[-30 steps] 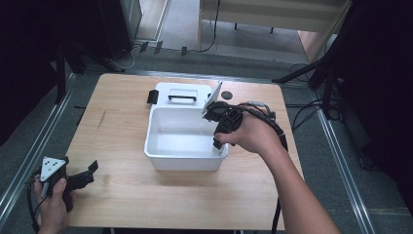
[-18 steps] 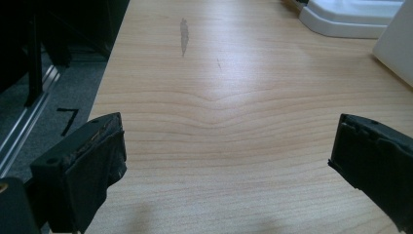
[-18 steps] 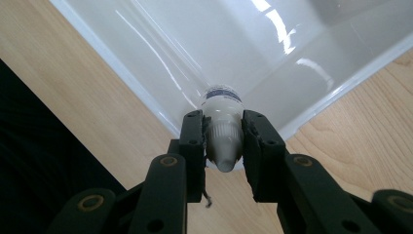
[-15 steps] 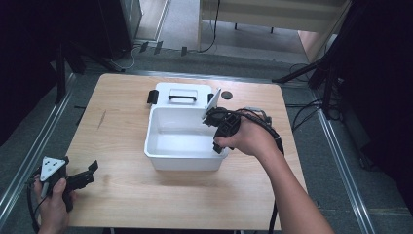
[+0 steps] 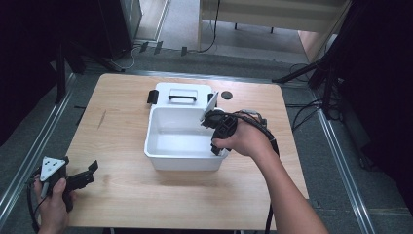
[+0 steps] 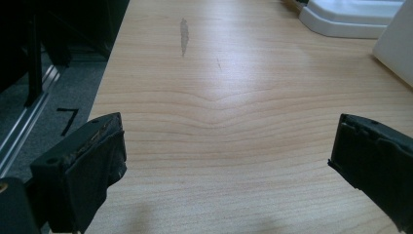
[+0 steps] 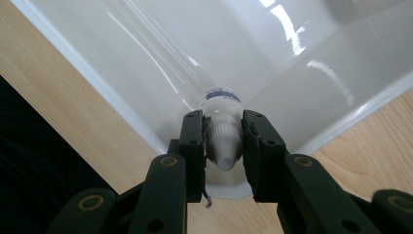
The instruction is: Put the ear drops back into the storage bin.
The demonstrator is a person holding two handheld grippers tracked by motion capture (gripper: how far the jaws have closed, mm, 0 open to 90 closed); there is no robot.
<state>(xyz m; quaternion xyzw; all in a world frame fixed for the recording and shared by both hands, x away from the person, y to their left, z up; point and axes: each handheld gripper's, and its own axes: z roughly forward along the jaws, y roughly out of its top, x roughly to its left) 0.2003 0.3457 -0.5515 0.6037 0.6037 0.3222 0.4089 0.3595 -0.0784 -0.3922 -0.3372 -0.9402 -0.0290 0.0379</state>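
Observation:
A white plastic bin (image 5: 182, 163) stands in the middle of the wooden table (image 5: 122, 122). Its lid (image 5: 178, 89), with a black handle, lies flat just behind it. My right gripper (image 5: 215, 148) hangs over the bin's right front corner, pointing down. In the right gripper view this gripper (image 7: 223, 146) is shut on a small clear bottle (image 7: 221, 105) with a whitish cap, held cap-end towards the camera above the bin's inner wall (image 7: 195, 48). At the table's front left corner my left gripper (image 5: 90, 171) is held low, and it is open (image 6: 226, 161) with bare wood between its pads.
A small black disc (image 5: 226, 94) lies on the table right of the lid. A grey smudge (image 6: 184, 34) marks the wood ahead of the left gripper. The bin's corner (image 6: 397, 48) and the lid (image 6: 350, 17) appear at the far right of the left gripper view. Metal rails (image 5: 34, 151) flank the table.
The right hand has shifted slightly left and down towards the bin's right front corner, still holding the bottle. The left gripper has stayed put.

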